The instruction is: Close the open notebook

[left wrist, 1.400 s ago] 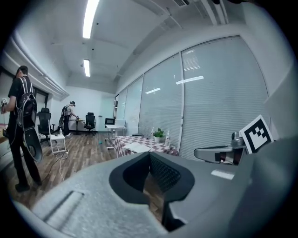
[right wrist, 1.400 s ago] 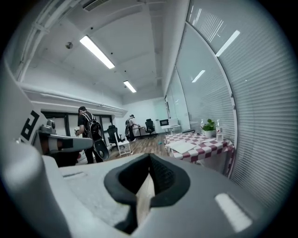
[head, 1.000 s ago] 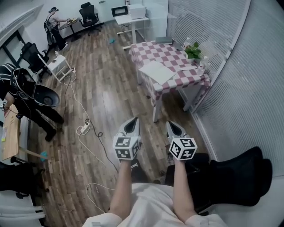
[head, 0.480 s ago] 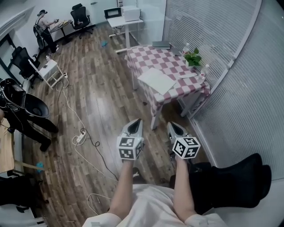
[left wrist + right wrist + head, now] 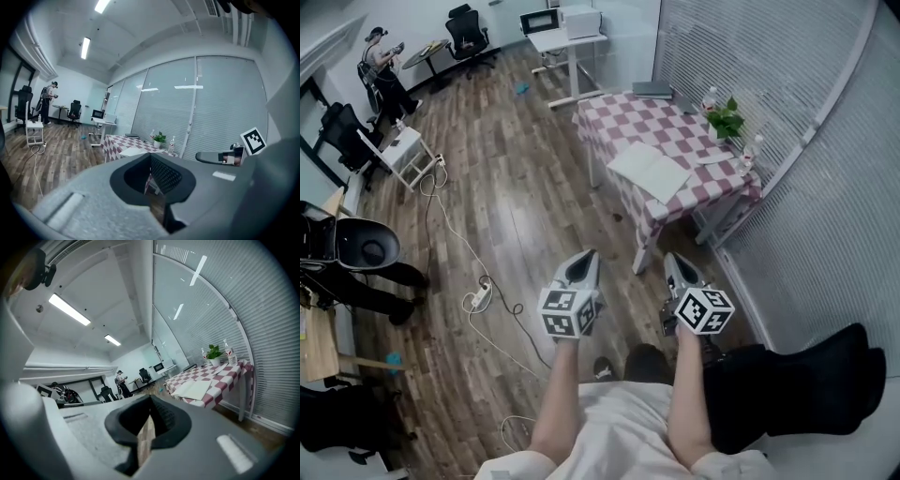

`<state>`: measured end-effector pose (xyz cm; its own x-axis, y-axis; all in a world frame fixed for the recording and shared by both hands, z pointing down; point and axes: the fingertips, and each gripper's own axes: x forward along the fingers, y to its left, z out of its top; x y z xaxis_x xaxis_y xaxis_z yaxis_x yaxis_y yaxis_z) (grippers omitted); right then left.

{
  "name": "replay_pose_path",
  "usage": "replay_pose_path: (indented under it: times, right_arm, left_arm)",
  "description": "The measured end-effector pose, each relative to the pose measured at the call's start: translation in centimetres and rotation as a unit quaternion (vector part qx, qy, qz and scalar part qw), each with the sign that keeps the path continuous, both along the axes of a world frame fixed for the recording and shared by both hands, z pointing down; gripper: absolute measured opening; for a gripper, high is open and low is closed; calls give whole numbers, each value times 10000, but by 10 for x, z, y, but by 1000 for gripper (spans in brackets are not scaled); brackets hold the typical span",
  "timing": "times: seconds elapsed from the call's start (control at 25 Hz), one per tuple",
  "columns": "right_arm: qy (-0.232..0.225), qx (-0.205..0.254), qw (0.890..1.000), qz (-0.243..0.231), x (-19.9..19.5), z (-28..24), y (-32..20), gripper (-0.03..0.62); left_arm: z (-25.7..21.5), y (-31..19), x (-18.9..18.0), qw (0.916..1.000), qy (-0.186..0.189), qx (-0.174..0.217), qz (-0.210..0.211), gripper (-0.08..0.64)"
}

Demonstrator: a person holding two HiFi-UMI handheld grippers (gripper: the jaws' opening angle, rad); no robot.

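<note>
Notebook [image 5: 649,172]: open flat, white pgs, centre crease visible, lying on checked table [image 5: 680,127] by its near edge. Left claw [image 5: 580,258] & right claw [image 5: 673,261] both clenched, empty, well short of table

A wood-plank floor [image 5: 525,187] runs through an open-plan office. At upper right, a checked-cloth table [image 5: 623,117] stands beside slatted window blinds [image 5: 759,52]. Office chairs [image 5: 467,30] and a white desk [image 5: 567,39] line the far wall beneath glowing ceiling strip lights [image 5: 85,48].
</note>
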<state>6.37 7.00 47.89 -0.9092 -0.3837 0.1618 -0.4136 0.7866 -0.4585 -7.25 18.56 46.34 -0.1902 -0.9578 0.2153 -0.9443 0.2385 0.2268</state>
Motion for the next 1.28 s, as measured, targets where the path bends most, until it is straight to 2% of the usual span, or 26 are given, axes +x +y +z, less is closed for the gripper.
replay_pose_path:
  times: [0.32, 0.44, 0.56, 1.04, 1.28]
  right_arm:
    - [248, 25, 9997, -26, -22, 14, -18, 0]
    - [379, 244, 9990, 32, -34, 17, -33, 0]
    - [621, 476, 9969, 18, -51, 21, -59, 0]
    - [706, 747, 9942, -319, -129, -7, -181, 0]
    - [701, 582, 9942, -578, -159, 5, -222, 0]
  left_arm:
    - [18, -19, -18, 9997, 187, -125, 115, 6]
    - [24, -35, -30, 9995, 179, -224, 162, 6]
    - [25, -58, -45, 9995, 111, -255, 124, 6]
    - [0, -173, -113, 9999, -30, -138, 34, 8]
    - [-5, -205, -141, 9991, -169, -293, -259, 7]
